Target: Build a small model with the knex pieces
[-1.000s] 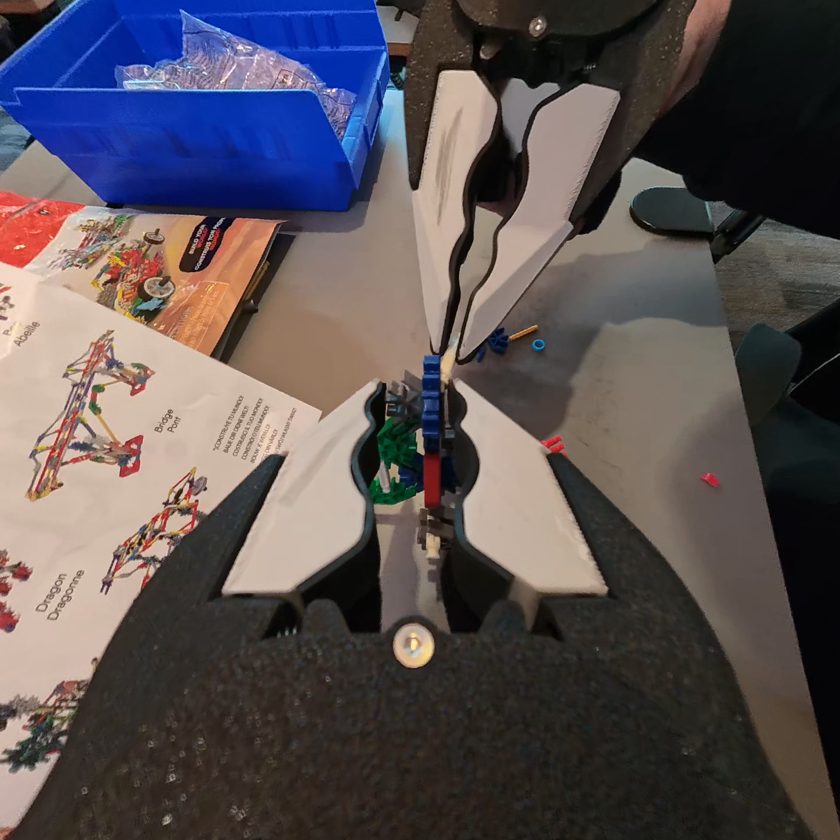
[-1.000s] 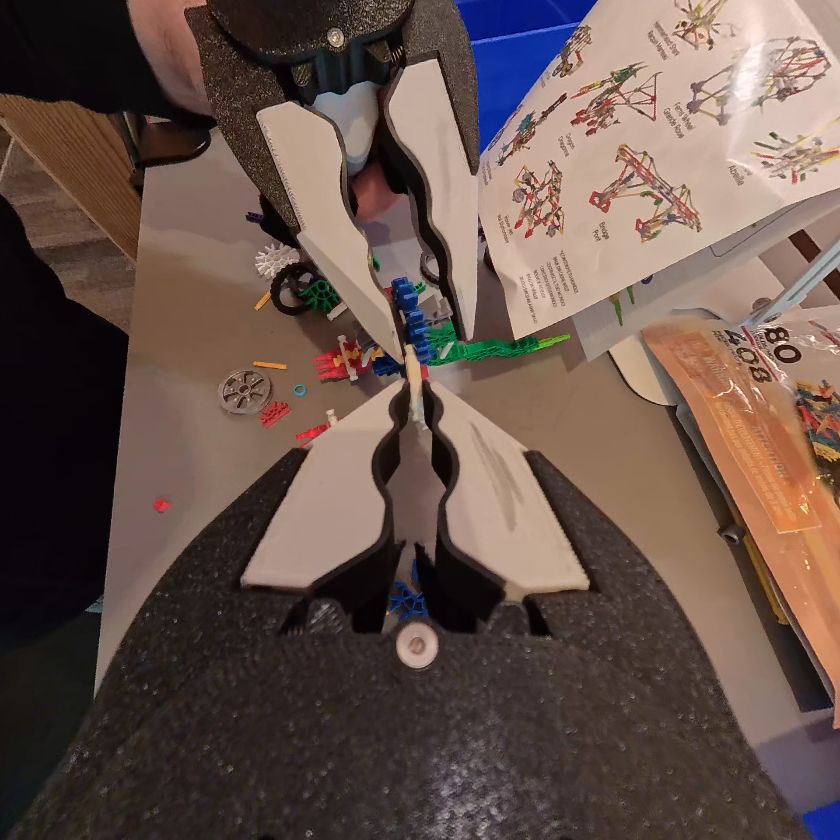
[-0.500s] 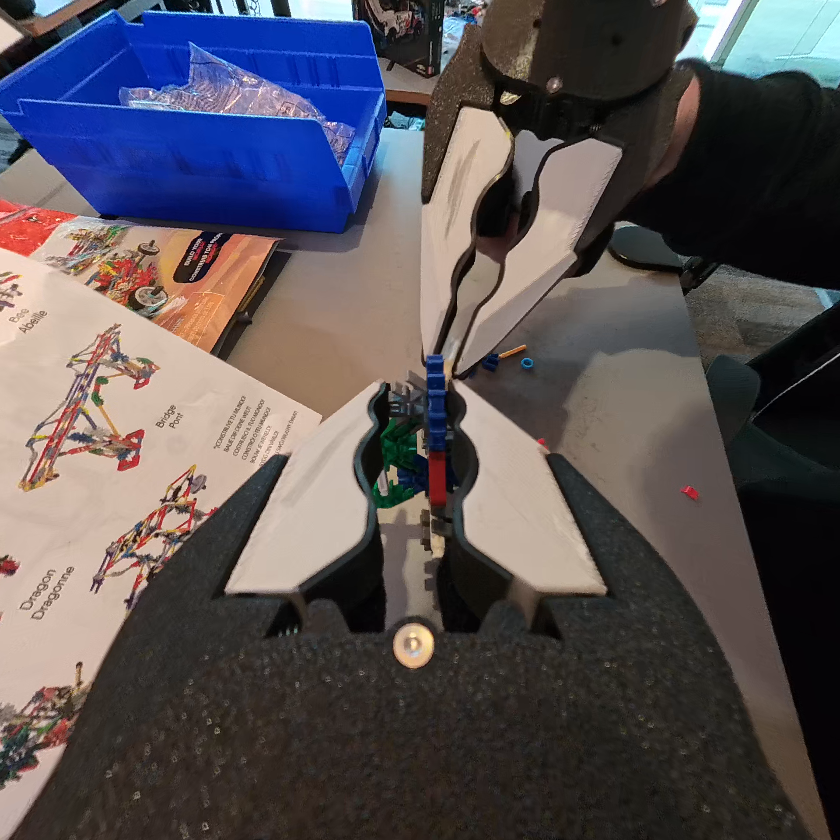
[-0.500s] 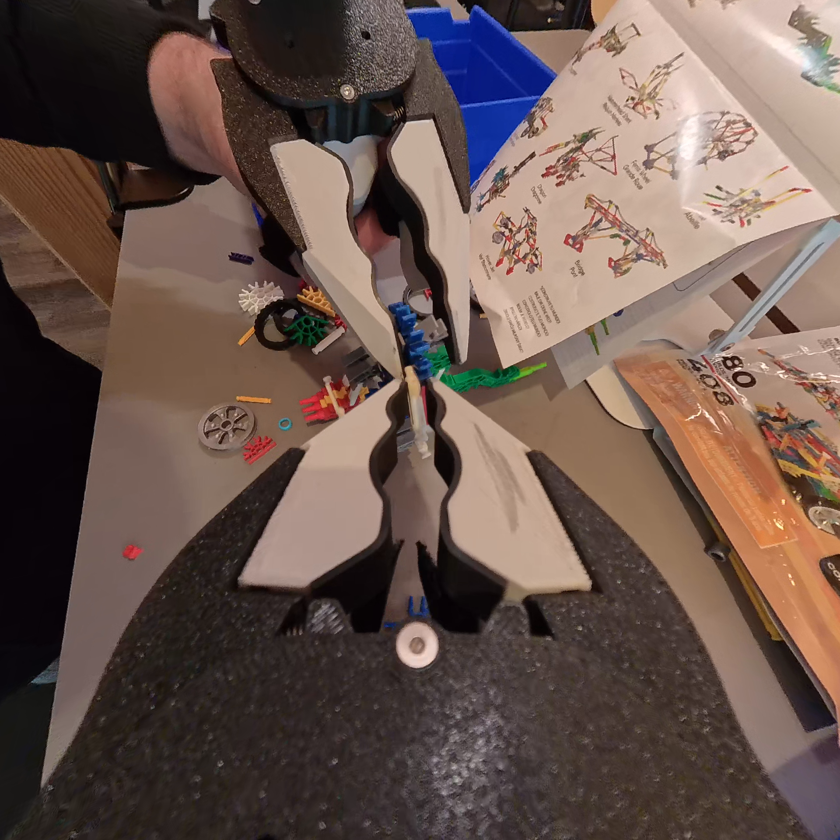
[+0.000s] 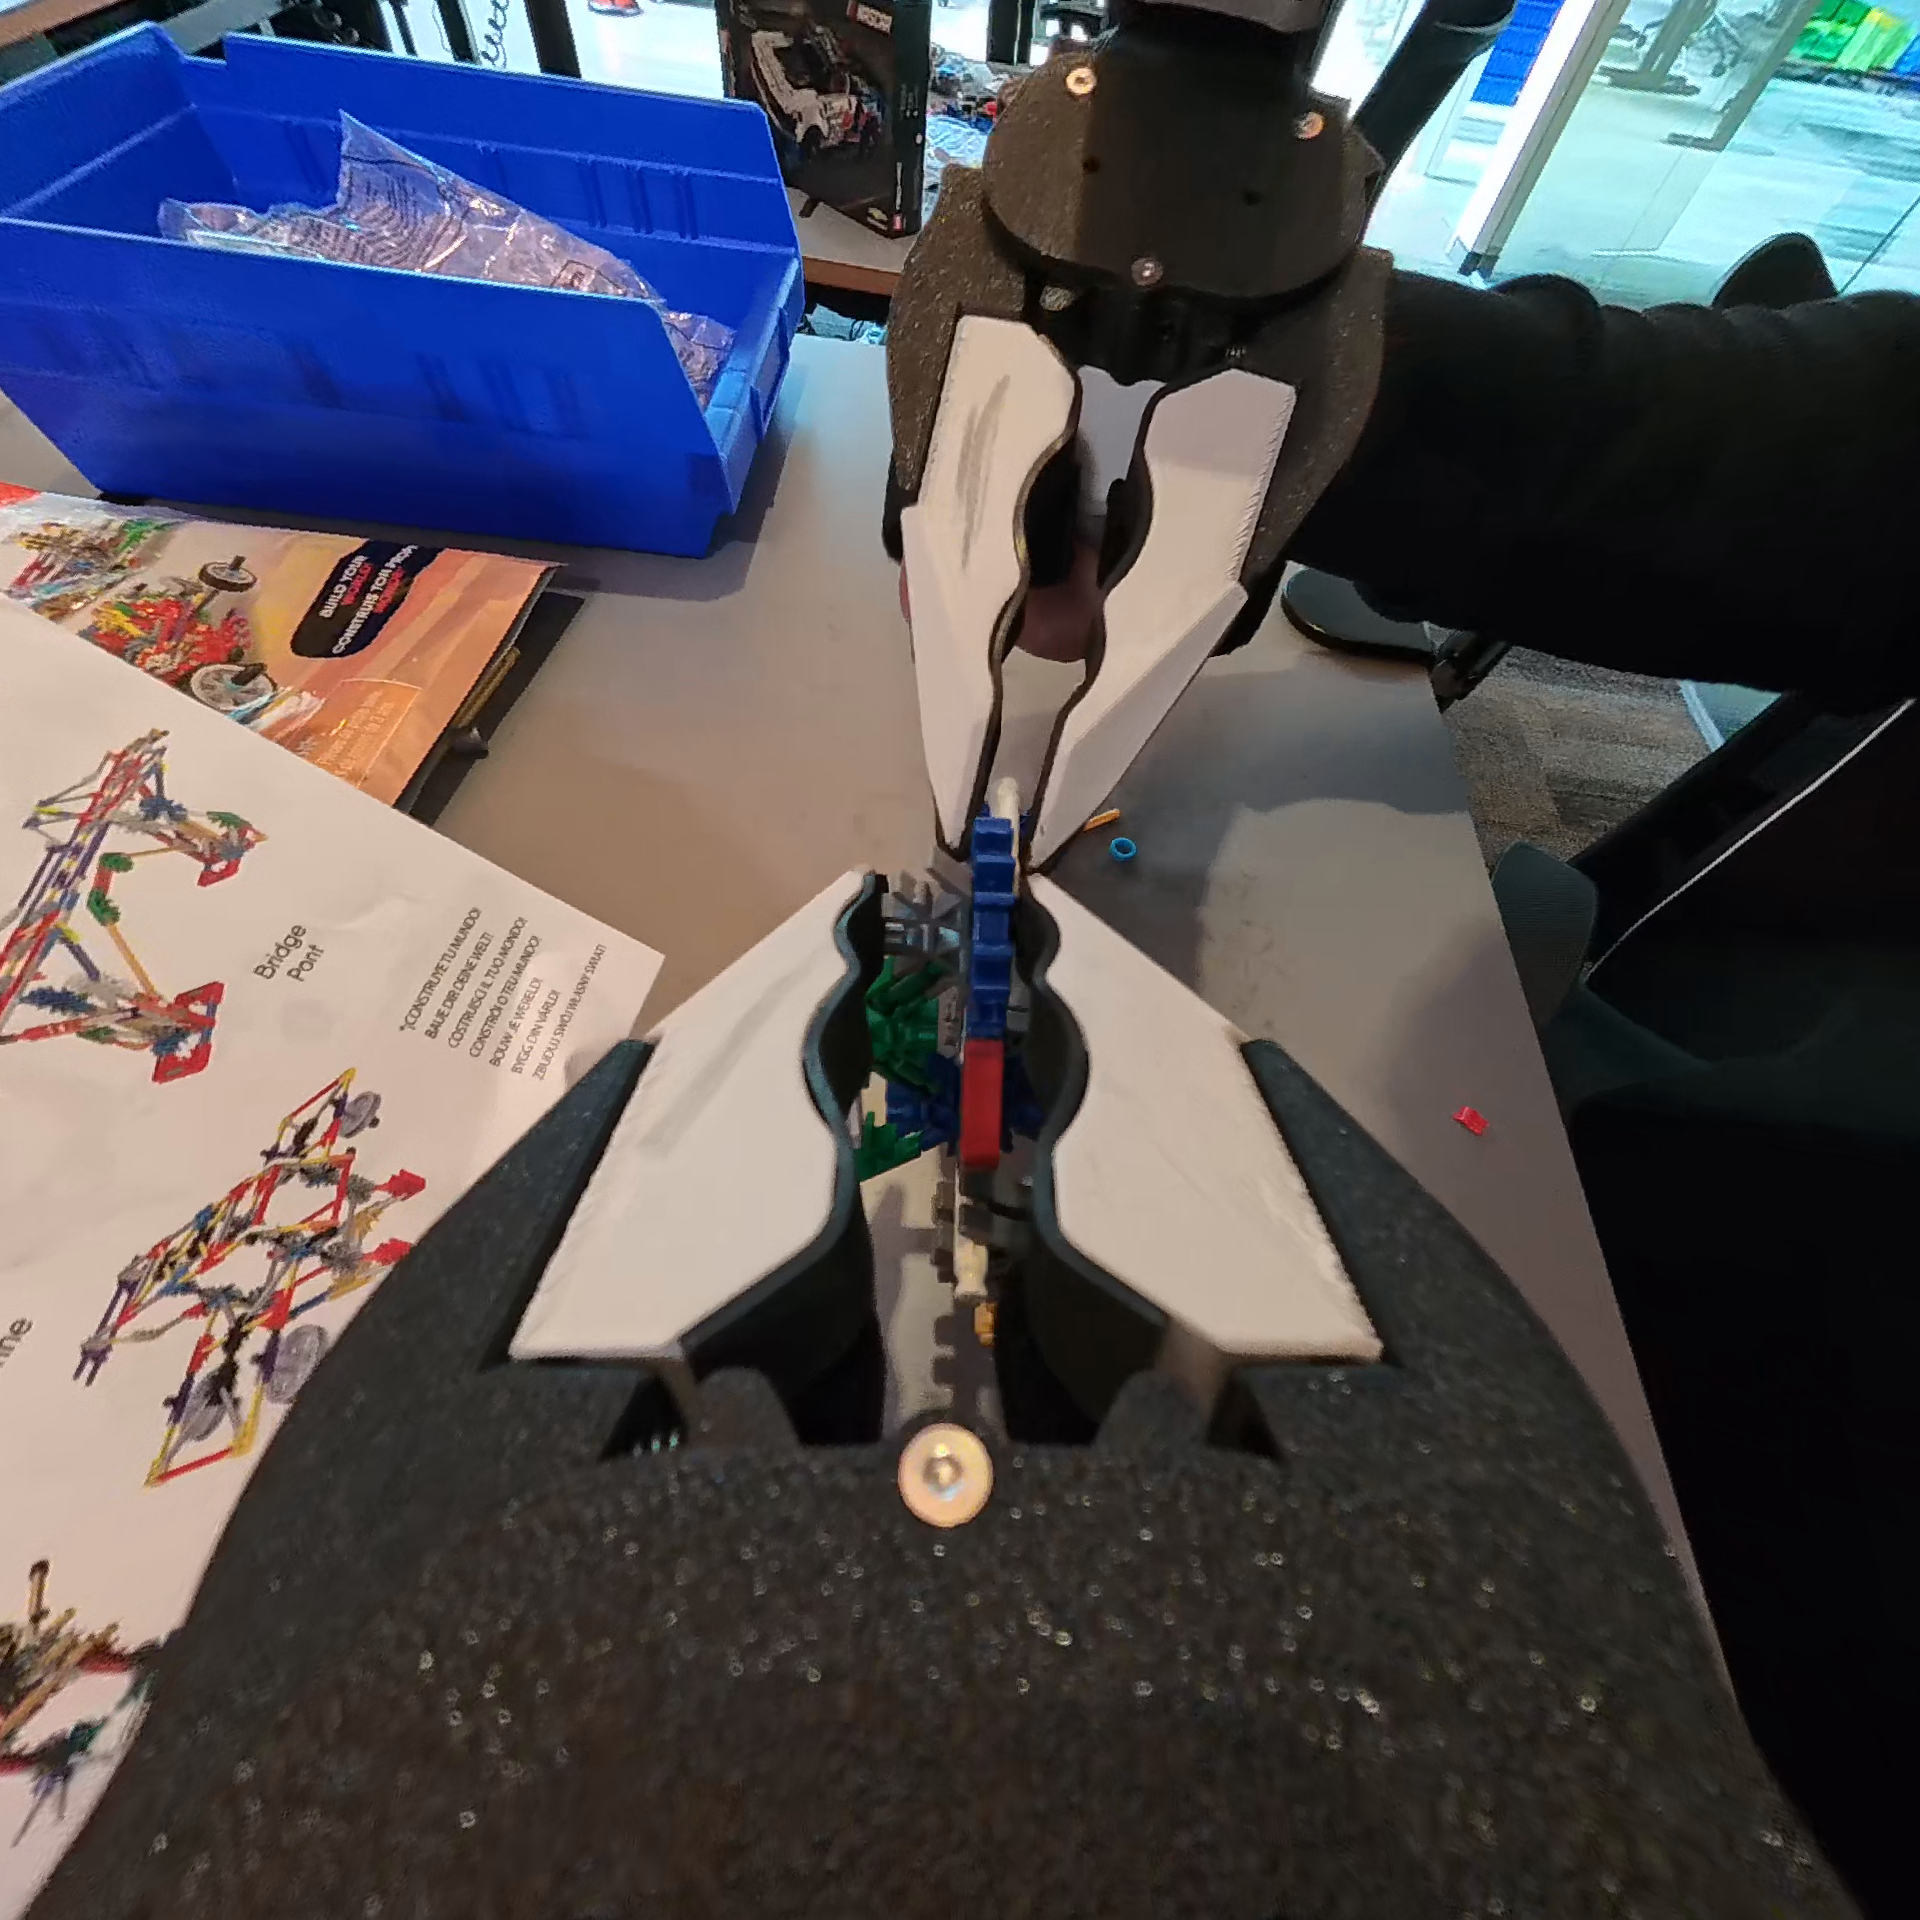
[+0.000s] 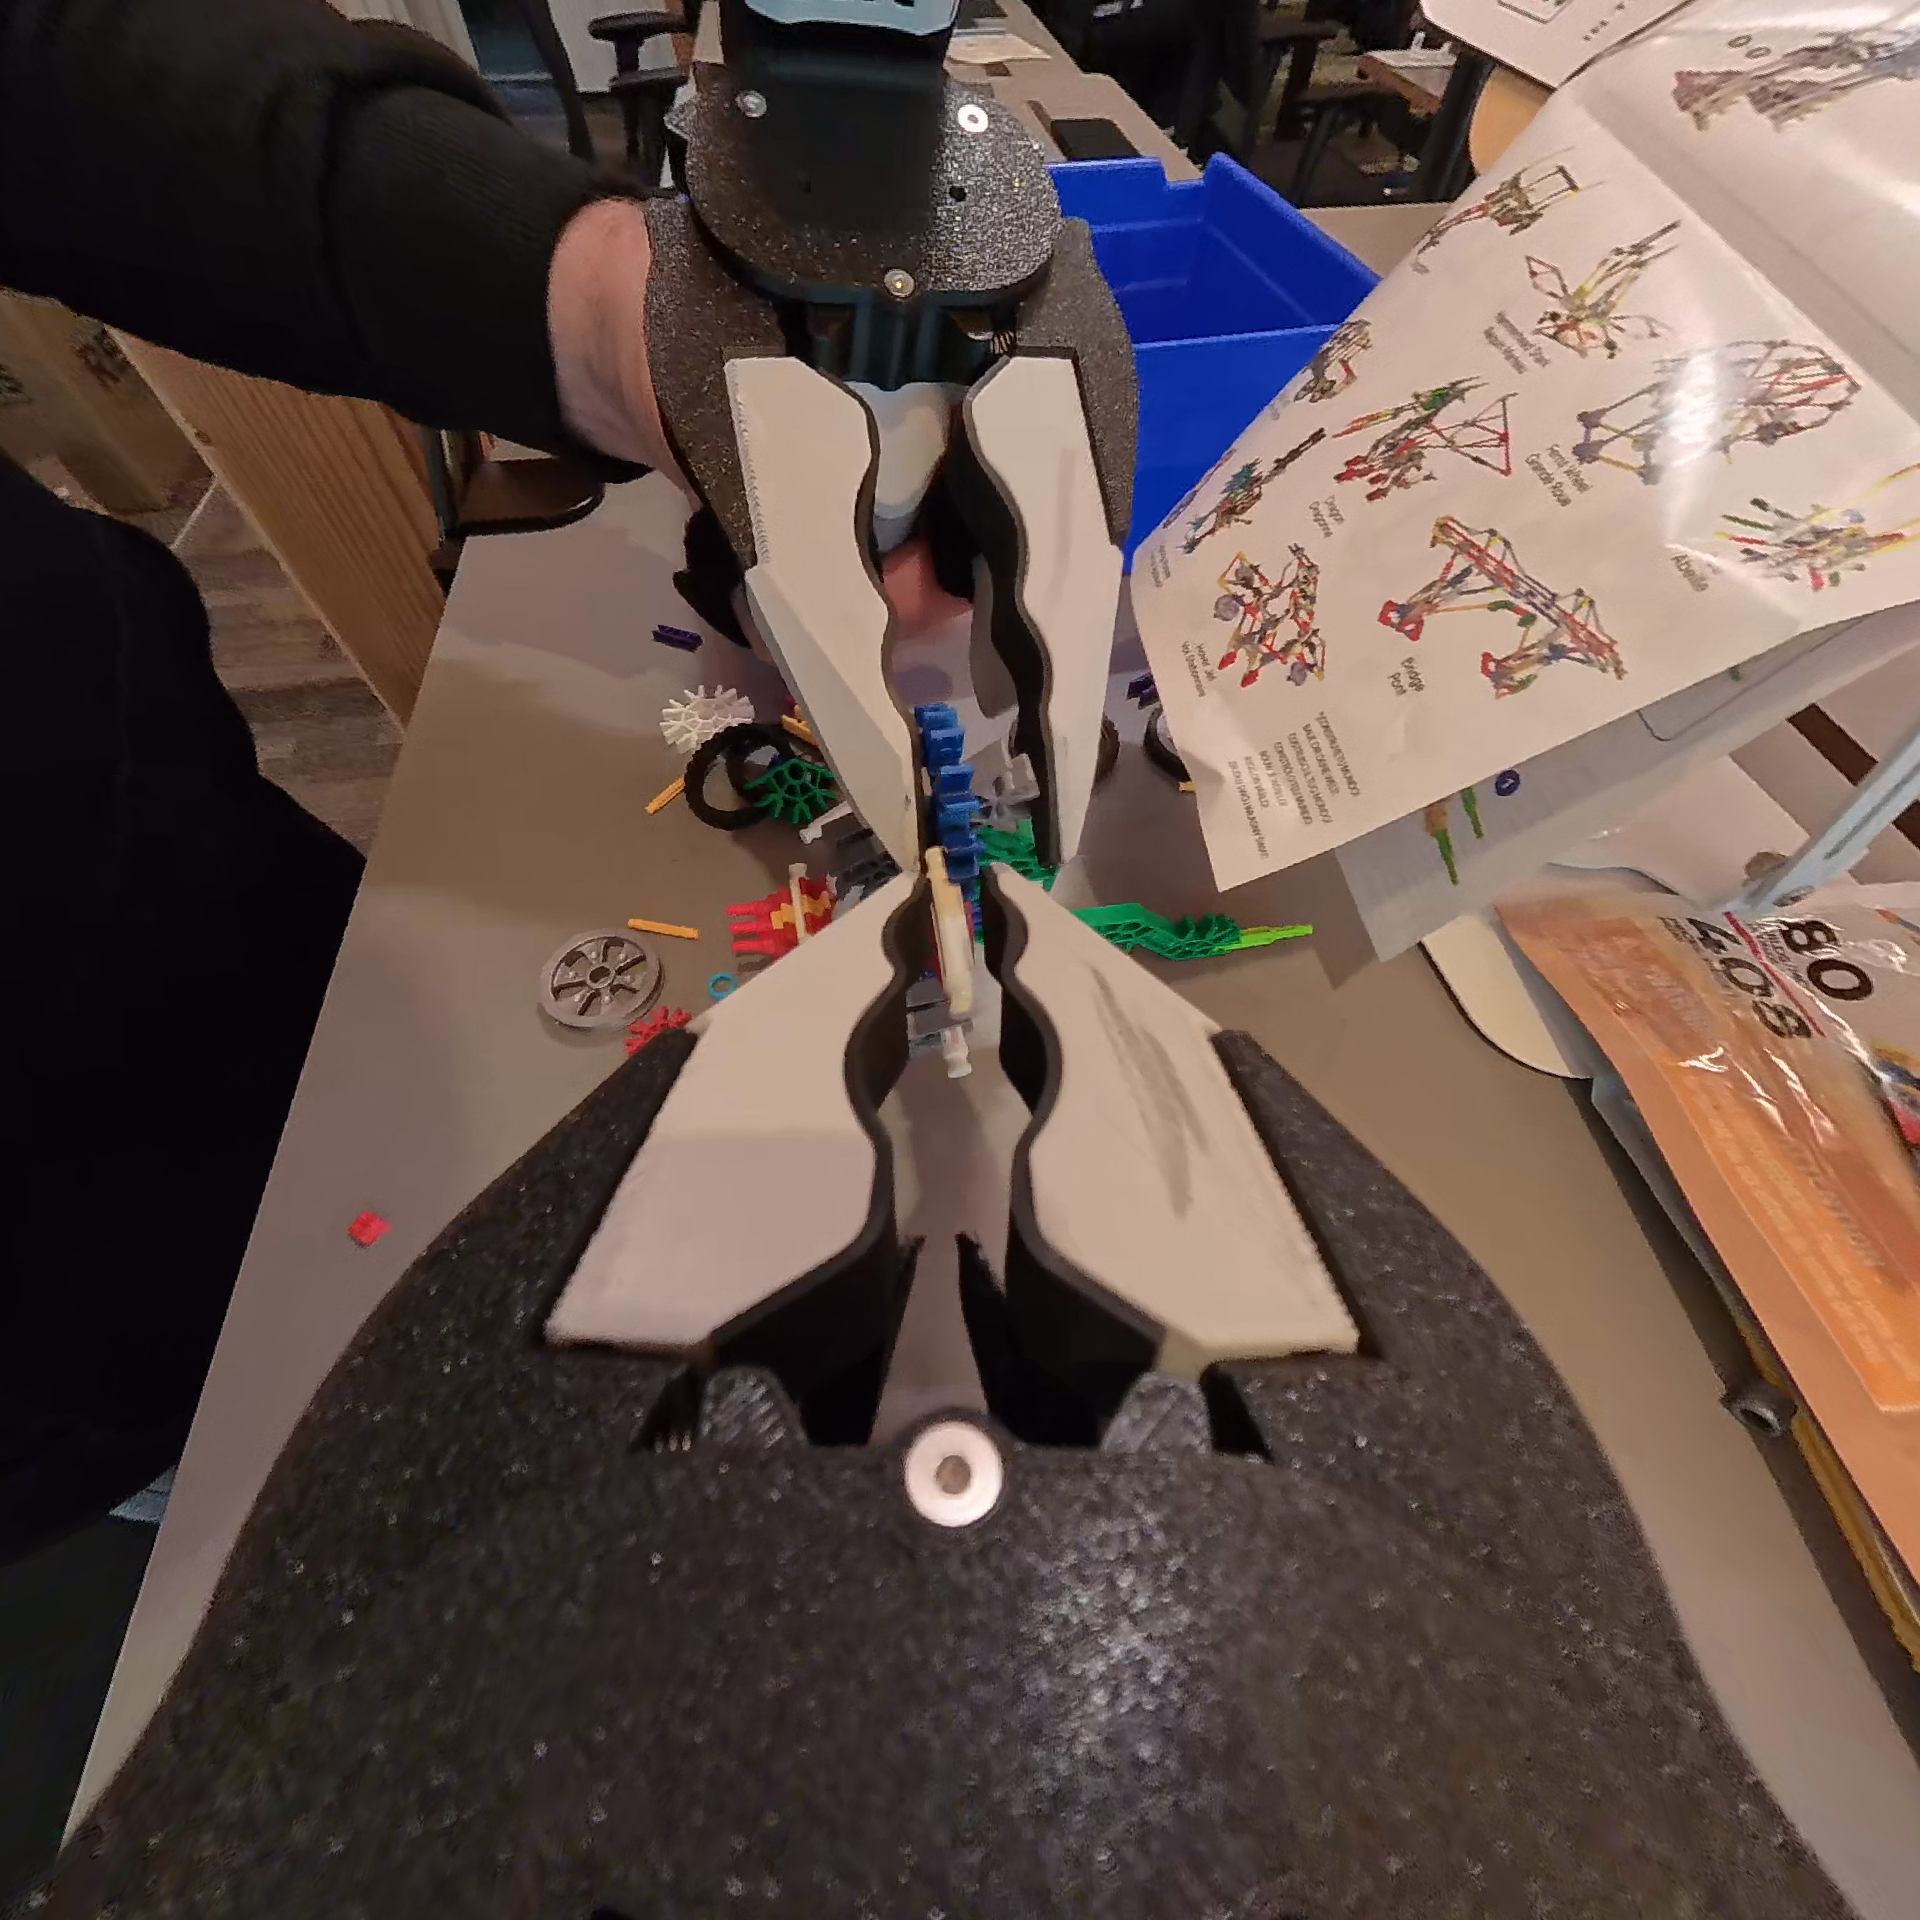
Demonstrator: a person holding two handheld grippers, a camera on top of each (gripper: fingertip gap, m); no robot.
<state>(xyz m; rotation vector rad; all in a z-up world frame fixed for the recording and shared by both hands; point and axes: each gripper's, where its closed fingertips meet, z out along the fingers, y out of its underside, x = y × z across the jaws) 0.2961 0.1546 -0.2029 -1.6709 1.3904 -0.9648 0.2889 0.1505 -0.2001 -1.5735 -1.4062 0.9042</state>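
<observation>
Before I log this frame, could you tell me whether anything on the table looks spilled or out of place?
Yes: small construction-toy pieces lie scattered loose on the grey table, among them a grey wheel and a black tyre. A red bit lies apart near the edge. The instruction sheet is curled up off the table.

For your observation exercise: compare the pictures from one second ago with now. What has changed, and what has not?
Both grippers rose from the table and tilted, so more of the room shows. The left hand-held gripper stays shut on the blue gear; the right hand-held gripper stays shut on the white rod.
</observation>
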